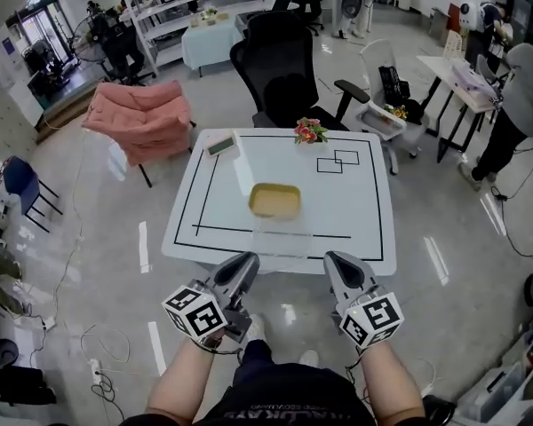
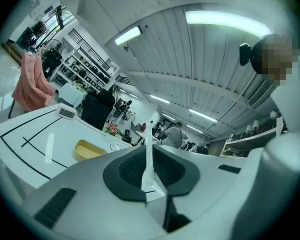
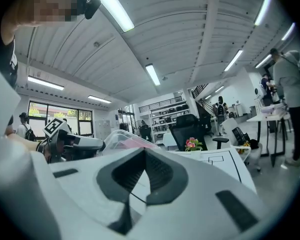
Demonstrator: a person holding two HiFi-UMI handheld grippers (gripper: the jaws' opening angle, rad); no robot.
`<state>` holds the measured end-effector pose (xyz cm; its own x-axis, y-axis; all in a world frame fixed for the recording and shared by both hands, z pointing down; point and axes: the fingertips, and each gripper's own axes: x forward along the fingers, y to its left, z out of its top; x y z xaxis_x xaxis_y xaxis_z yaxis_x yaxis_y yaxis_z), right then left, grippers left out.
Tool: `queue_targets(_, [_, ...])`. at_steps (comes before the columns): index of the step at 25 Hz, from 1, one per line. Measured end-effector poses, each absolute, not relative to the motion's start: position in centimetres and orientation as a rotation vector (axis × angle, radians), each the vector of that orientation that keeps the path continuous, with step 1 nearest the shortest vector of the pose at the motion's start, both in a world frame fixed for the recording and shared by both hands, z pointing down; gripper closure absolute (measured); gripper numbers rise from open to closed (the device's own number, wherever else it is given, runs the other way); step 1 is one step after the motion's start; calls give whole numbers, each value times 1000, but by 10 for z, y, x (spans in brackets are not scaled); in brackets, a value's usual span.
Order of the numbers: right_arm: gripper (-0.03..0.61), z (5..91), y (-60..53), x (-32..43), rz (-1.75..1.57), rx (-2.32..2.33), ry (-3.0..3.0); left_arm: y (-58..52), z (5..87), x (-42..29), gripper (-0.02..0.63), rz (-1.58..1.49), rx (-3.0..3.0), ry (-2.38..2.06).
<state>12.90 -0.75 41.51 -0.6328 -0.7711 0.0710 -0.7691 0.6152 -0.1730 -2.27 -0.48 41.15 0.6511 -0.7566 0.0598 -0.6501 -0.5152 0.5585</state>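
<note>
Grippers flank a clear lid at the 6 o'clock edge of a white table marked with black lines. Left gripper sits at about 7 o'clock of the lid, and its own view shows its jaws clamped on a thin clear edge of the lid, which stands upright between the dark pads. Right gripper sits at about 5 o'clock, just beside the lid. Its jaws meet at the tips with nothing seen between them, and the lid's clear dome rises to their left in the right gripper view. Both grippers are held low in front of the person, marker cubes toward the body.

A yellow tray lies near the table's centre, at 12 o'clock from the lid and apart from it. A small bunch of flowers stands at the far edge, at 12 o'clock of the tray. A small timer rests near the 11 o'clock corner. Behind the table stands a black office chair; at 10 o'clock, a pink cloth hangs over another chair.
</note>
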Motion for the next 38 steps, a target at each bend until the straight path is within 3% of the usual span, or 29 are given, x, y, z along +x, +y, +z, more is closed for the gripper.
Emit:
queue_targets(12, [577, 422, 41, 135, -294, -1215, 2895, 63, 421, -10, 572, -256, 2286, -1197])
queue_targets(38, [577, 424, 37, 110, -315, -1192, 2881, 69, 415, -24, 574, -233, 2300, -1215])
